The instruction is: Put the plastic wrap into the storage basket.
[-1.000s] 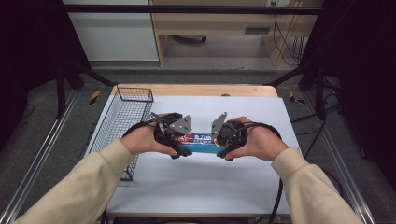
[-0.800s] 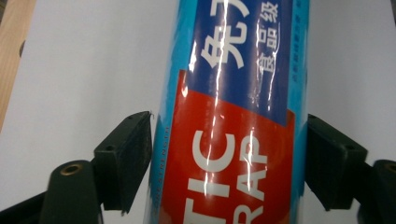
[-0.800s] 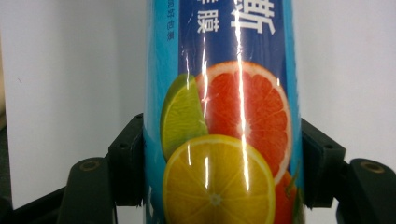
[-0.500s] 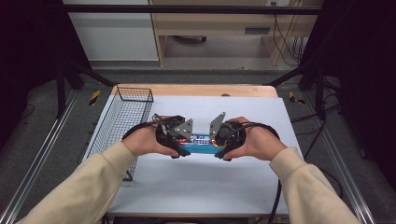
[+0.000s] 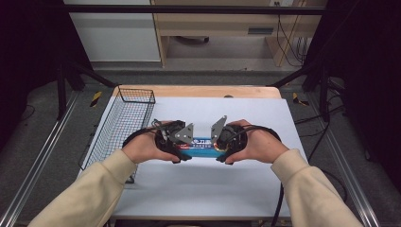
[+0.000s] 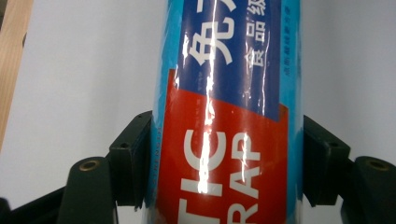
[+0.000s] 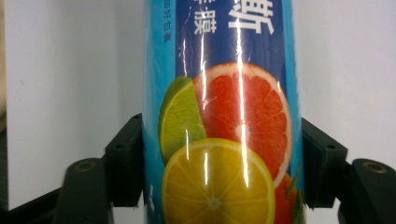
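A blue plastic wrap roll lies crosswise between my two grippers, just above the white table mat. My left gripper is shut on its left end, where the label is red with white letters. Both black pads of that gripper press the roll's sides. My right gripper is shut on the right end, whose label shows citrus slices. Here too the pads clamp both sides of the roll. A hand is wrapped around each gripper.
A wire basket stands along the table's left side, close to the left hand. A wooden strip runs along the far edge. Cables trail from both grippers toward the person. Bare mat lies in front of and behind the roll.
Both grippers stay shut on the roll. The hands and roll have drifted very slightly toward the person; otherwise nothing has moved.
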Demonstrator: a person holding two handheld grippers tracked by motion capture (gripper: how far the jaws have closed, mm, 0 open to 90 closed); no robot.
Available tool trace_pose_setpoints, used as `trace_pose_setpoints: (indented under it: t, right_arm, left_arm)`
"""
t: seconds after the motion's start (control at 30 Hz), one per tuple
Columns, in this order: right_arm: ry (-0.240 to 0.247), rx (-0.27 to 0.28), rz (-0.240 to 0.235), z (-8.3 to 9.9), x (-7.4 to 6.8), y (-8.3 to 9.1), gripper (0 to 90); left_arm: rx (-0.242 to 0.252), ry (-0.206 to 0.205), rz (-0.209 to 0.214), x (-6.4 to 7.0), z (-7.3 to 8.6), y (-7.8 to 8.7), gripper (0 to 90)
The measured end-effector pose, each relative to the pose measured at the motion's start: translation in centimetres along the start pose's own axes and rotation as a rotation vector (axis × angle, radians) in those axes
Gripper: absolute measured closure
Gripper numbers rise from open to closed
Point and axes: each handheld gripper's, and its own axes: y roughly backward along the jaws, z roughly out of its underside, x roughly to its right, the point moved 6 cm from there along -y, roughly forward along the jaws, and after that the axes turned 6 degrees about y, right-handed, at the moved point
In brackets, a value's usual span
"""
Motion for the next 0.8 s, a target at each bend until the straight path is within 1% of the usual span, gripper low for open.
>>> trace_pose_setpoints:
  t: [0.03,0.07,0.1,0.13,0.17,0.2,0.23,0.27,0.33,0.37,0.4,0.43,0.47,0.57,0.6,0.63,0.67,0.7,0.73,0.77,0.8]
  right_arm:
    - [0.0,0.0,0.0,0.0,0.0,0.0,29.9]
    - [0.007,-0.002,0.002,0.0,0.0,-0.1,24.5]
    - [0.0,-0.003,0.009,-0.1,0.0,-0.1,16.0]
    - [0.0,0.009,0.024,-0.1,0.1,0.2,10.0]
    - [-0.004,0.017,0.034,-0.1,0.2,0.3,7.6]
    - [-0.014,0.017,0.032,0.1,0.3,0.5,4.7]
    - [-0.023,0.015,0.038,0.4,0.3,0.7,5.3]
    - [-0.018,0.027,0.057,0.6,0.5,1.0,5.9]
    - [-0.033,0.041,0.075,1.2,0.7,1.6,5.3]
    - [-0.036,0.052,0.088,1.4,0.7,1.9,5.0]
    - [-0.036,0.055,0.099,1.7,0.7,2.3,5.2]
    - [-0.032,0.053,0.121,2.1,0.7,2.6,5.7]
    - [-0.03,0.054,0.138,2.4,0.7,2.9,5.7]
    - [-0.069,0.067,0.182,3.4,0.8,3.9,5.7]
    - [-0.069,0.067,0.182,3.4,0.8,3.9,5.7]
    - [-0.08,0.075,0.199,3.6,0.8,4.2,5.7]
    - [-0.098,0.099,0.225,4.2,0.9,5.0,5.4]
    - [-0.102,0.101,0.237,4.5,0.9,5.2,5.4]
    - [-0.121,0.1,0.253,4.8,0.9,5.4,5.4]
    - [-0.121,0.1,0.253,4.8,0.9,5.4,5.4]
    - [-0.153,0.095,0.28,5.6,0.8,5.6,5.4]
  left_arm:
    - [0.0,0.0,0.0,0.0,0.0,0.0,31.1]
    - [-0.006,-0.004,-0.008,0.0,0.0,0.0,31.1]
    - [-0.01,-0.006,-0.009,-0.1,0.1,0.0,31.1]
    - [-0.01,-0.007,-0.013,-0.2,0.1,0.1,31.2]
    - [-0.004,0.003,-0.008,-0.3,0.2,0.1,31.2]
    - [-0.002,0.003,-0.013,-0.4,0.2,0.1,31.2]
    - [-0.004,0.007,-0.011,-0.5,0.3,0.1,31.2]
    - [-0.008,0.006,-0.016,-0.6,0.3,0.1,31.2]
    - [-0.011,0.012,-0.015,-0.6,0.4,0.0,31.3]
    - [-0.024,0.013,-0.022,-0.8,0.6,0.0,31.3]
    - [-0.024,0.013,-0.022,-0.8,0.6,0.0,31.3]
    - [-0.034,0.016,-0.022,-0.9,0.9,-0.1,31.3]
    - [-0.033,0.023,-0.023,-0.9,1.0,-0.2,31.3]
    - [-0.042,0.032,-0.028,-1.2,1.3,-0.2,31.4]
    - [-0.042,0.032,-0.028,-1.2,1.3,-0.2,31.3]
    - [-0.042,0.03,-0.035,-1.3,1.4,-0.2,31.3]
    - [-0.044,0.038,-0.037,-1.5,1.6,0.0,31.4]
    - [-0.047,0.04,-0.042,-1.6,1.7,0.1,31.4]
    - [-0.045,0.049,-0.044,-1.6,1.8,0.3,31.4]
    - [-0.045,0.049,-0.044,-1.6,1.8,0.3,31.4]
    - [-0.039,0.059,-0.052,-1.9,2.1,0.7,31.5]
